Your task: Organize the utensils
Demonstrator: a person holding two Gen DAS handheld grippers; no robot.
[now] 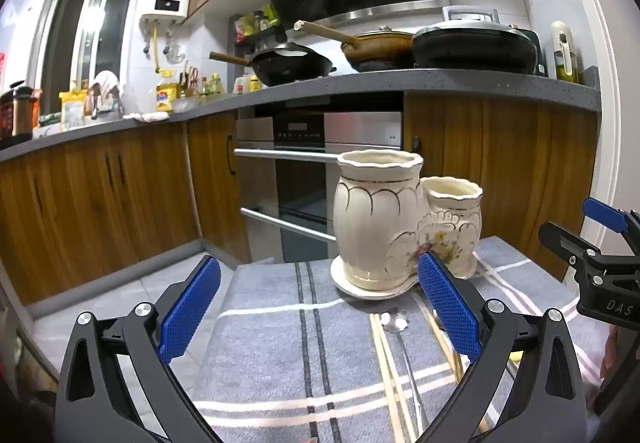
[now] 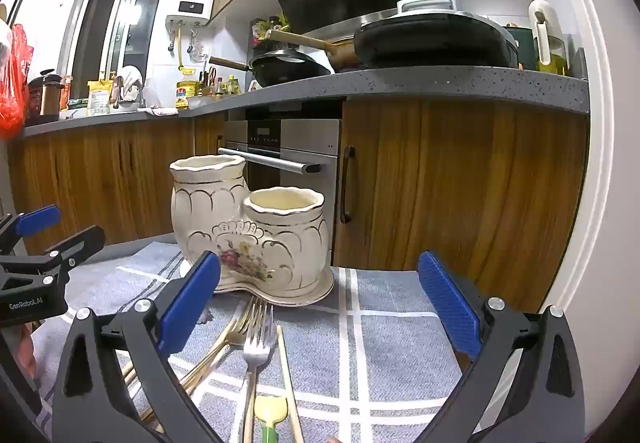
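- On the grey checked cloth (image 2: 400,343), just in front of the cream ceramic twin-pot holder (image 2: 256,235), lie the utensils: steel fork (image 2: 256,347), gold fork (image 2: 230,331), wooden chopsticks (image 1: 386,363), a spoon (image 1: 396,323).
- Handling, my guess: all light, stiff and thin; metal ones slick, lying flat. Best pinched mid-handle.
- Holder looks heavy and breakable, so go gently near it.
- Left gripper (image 1: 320,307): jaws spread wide, nothing held or touched.
- Right gripper (image 2: 320,303): same, wide and empty.

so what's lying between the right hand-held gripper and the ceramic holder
Only utensils on the striped cloth: a silver fork, a gold fork and a chopstick, all short of the ceramic holder. The right wrist view shows it.
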